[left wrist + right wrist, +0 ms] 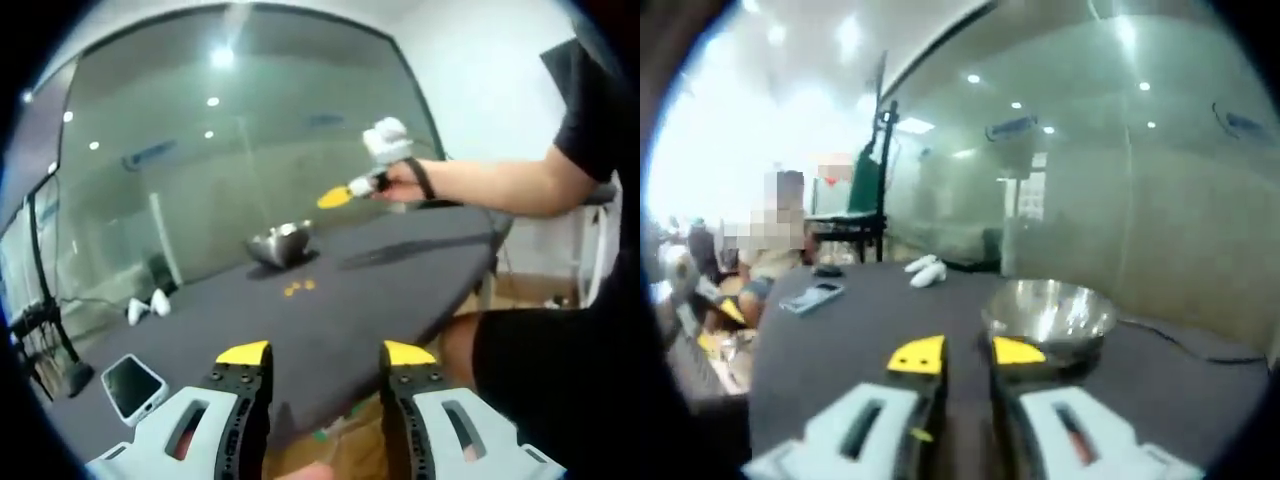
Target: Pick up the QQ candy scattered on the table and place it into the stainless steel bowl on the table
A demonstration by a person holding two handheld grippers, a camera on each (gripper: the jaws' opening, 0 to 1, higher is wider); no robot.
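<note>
Phone (pixel 133 386): lies flat on the dark table (pixel 330 320), near its edge.
White objects (pixel 147 306): a pair, close together on the table.
Glass wall (pixel 200 150): behind the table.

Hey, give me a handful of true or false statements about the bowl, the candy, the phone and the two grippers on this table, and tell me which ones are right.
1. The stainless steel bowl stands upright on the dark table. True.
2. Several yellow candies lie on the table beside the bowl. True.
3. The left gripper is clamped on a candy. False: its jaws are apart with nothing between them.
4. The phone lies inside the bowl. False: it lies flat on the table near the edge.
5. The right gripper is held in the air near the bowl. True.
</note>
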